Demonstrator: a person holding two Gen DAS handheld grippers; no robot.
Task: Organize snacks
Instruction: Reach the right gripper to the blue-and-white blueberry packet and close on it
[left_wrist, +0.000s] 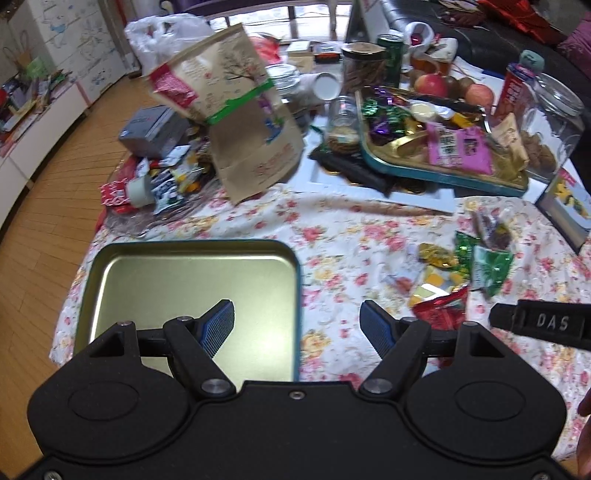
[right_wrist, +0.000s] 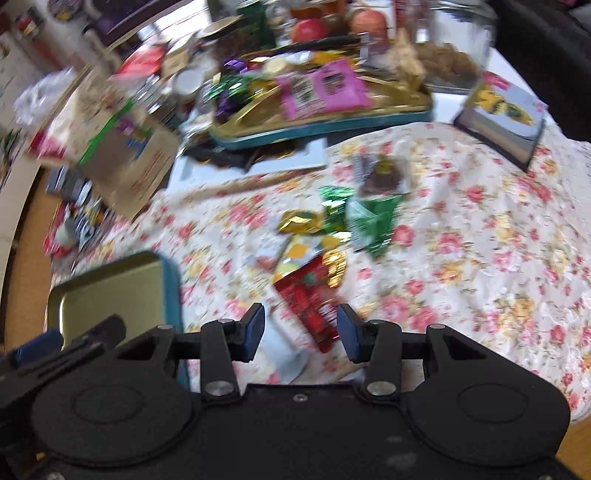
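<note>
left gripper (left_wrist: 297, 326): lower centre of the left wrist view, jaws spread wide with nothing between the blue pads; released. its left pad hangs over the tray, its right pad over the cloth.

right gripper (right_wrist: 301, 332): lower centre of the right wrist view, jaws apart, pads clear of everything; released. the red packet (right_wrist: 308, 302) lies on the cloth just beyond and between the pads, untouched. the view is blurred.

empty tray (left_wrist: 192, 291): gold inside, teal rim, lower left of the left wrist view, resting on the floral tablecloth (left_wrist: 354, 236). nothing in it.

loose snacks (left_wrist: 458, 273): a small heap at right of centre in the left wrist view, on the cloth well to the right of the empty tray; green wrappers, gold foil pieces, a yellow-and-white sachet and the red packet nearest the camera. one dark wrapped sweet (right_wrist: 382, 173) lies a little beyond the heap.

full tray (left_wrist: 439, 147): upper right, teal rim, holding purple and green foil sweets and a pink packet.

brown paper bag (left_wrist: 243, 110): upper left of centre, standing tilted, a green band across it.

glass jar (left_wrist: 550, 125): far right, beside the full tray.

apples (left_wrist: 432, 85): behind the full tray, upper right.
</note>
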